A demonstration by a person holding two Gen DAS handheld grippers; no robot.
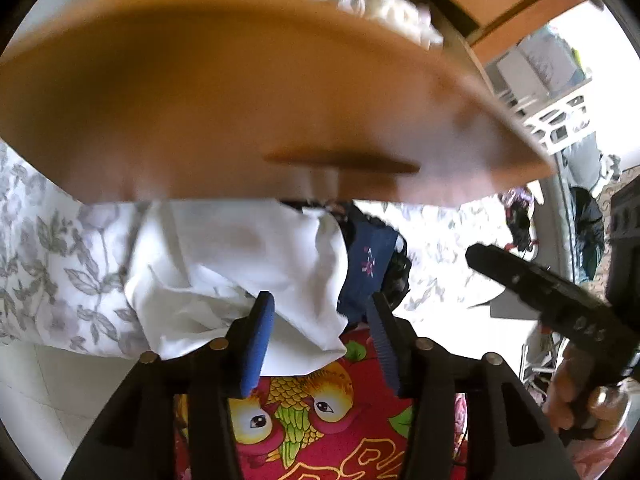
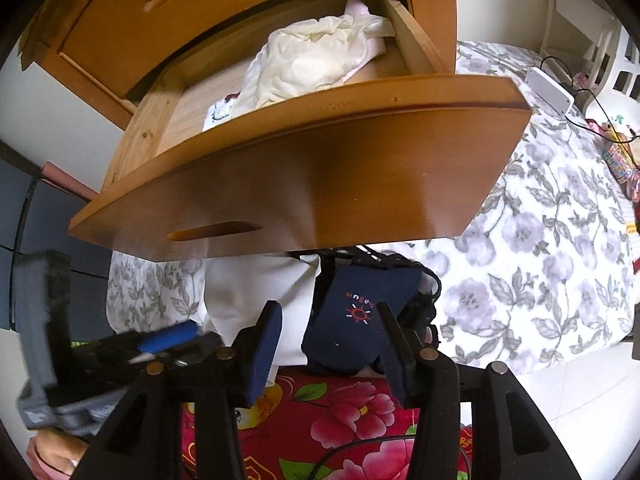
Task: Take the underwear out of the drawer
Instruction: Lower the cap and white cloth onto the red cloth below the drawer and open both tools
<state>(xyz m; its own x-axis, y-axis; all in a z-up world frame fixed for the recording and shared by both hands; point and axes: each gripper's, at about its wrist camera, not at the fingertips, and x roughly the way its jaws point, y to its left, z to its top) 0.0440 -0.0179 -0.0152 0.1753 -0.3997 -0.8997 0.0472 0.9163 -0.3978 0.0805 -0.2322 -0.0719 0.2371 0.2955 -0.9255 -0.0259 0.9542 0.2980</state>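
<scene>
The wooden drawer (image 2: pixel 304 184) stands pulled out, with a crumpled cream garment (image 2: pixel 316 64) and a small white embroidered piece (image 2: pixel 220 112) inside. In the left wrist view the drawer front (image 1: pixel 240 100) is blurred and close, and the cream garment (image 1: pixel 388 12) shows above it. Below the drawer lie a white cloth (image 2: pixel 256 292) and navy underwear (image 2: pixel 360 312) with a red sun print. My right gripper (image 2: pixel 328 328) is open, with its fingers on either side of the navy underwear. My left gripper (image 1: pixel 320 320) is open over the white cloth (image 1: pixel 240 256), beside the navy underwear (image 1: pixel 368 264).
A grey floral bedsheet (image 2: pixel 540 260) spreads to the right and under the drawer. A red flowered cloth (image 2: pixel 340 408) lies just below the grippers. A white box with a black cable (image 2: pixel 550 90) sits on the bed. A closed drawer (image 2: pixel 192 4) is above the open one.
</scene>
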